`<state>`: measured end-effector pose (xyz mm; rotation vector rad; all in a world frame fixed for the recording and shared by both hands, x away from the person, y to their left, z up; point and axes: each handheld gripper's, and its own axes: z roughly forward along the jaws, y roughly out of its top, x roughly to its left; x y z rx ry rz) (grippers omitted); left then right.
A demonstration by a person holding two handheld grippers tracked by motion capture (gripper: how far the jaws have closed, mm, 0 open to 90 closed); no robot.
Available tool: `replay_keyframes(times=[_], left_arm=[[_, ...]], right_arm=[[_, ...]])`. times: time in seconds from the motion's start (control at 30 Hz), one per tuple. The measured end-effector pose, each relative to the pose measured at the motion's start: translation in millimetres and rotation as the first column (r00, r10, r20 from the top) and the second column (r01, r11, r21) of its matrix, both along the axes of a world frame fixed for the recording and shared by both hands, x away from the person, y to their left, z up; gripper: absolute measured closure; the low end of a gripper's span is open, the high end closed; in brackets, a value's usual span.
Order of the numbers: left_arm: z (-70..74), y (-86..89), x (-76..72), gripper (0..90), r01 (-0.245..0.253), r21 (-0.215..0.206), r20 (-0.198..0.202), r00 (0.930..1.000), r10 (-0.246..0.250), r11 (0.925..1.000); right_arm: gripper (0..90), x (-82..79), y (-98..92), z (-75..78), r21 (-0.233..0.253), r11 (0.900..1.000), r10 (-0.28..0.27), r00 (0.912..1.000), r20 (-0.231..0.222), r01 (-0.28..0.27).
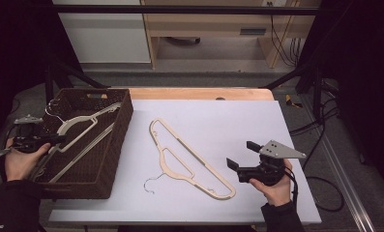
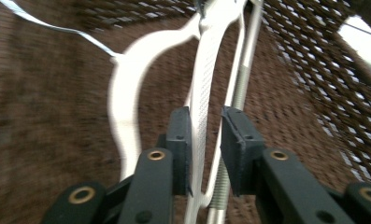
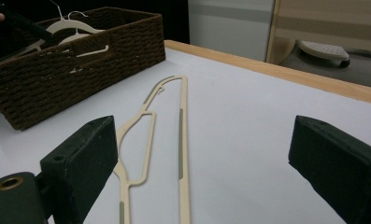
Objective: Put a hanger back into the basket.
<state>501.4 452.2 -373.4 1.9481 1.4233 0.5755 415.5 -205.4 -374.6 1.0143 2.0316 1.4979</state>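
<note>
A dark woven basket point(image 1: 123, 126) stands at the table's left and holds white hangers. My left gripper point(image 1: 59, 138) reaches into it, shut on the flat bar of a white hanger point(image 1: 83, 120). In the left gripper view that bar point(image 2: 204, 93) runs up between the pads of the left gripper point(image 2: 205, 135). A second hanger with a metal rod point(image 2: 241, 84) lies just beside it. A beige hanger point(image 1: 204, 162) lies flat on the white surface, hook toward me. My right gripper point(image 1: 242, 154) hovers at its right end, open, nothing between its jaws. The beige hanger point(image 3: 182, 140) stretches ahead of the right gripper point(image 3: 206, 154).
The white table top point(image 1: 228, 116) has a wooden strip point(image 1: 199, 93) along its far edge. Cables point(image 1: 320, 145) hang off the right side by a metal rail. The basket point(image 3: 80, 70) shows at the left of the right gripper view.
</note>
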Motion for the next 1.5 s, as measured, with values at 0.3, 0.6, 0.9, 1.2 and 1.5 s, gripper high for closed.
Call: replay_keyframes(times=[0.3, 0.6, 0.9, 1.2, 1.5], left_arm=[[35.1, -1.5, -40.8, 53.2, -0.014, -0.069, 0.207, 0.9780, 0.028, 0.9975], [54.2, -53.8, -68.9, 24.9, 0.140, -0.152, 0.394, 0.9165, -0.070, 0.9784], [45.3, -120.7, -83.6, 8.0, 0.289, -0.171, 0.456, 0.8709, -0.184, 0.9420], [32.5, -168.5, -98.0, 5.8, 0.378, -0.142, 0.454, 0.8463, -0.279, 0.9148], [5.8, -199.4, -106.7, 6.3, 0.456, -0.135, 0.419, 0.8309, -0.366, 0.8798]], right_arm=[[9.3, 3.8, 9.9, 0.8, -0.020, 1.000, 0.017, 0.9998, 0.012, -0.017], [9.5, 7.6, 18.3, 2.2, -0.031, 0.999, 0.032, 0.9991, 0.028, -0.031], [9.5, 8.4, 25.0, -3.9, -0.046, 0.998, 0.048, 0.9987, 0.019, -0.047], [11.0, 9.8, 32.4, -14.3, -0.084, 0.995, 0.054, 0.9980, -0.031, -0.057], [13.3, 9.7, 49.0, -27.7, -0.134, 0.987, 0.072, 0.9931, -0.092, -0.084]])
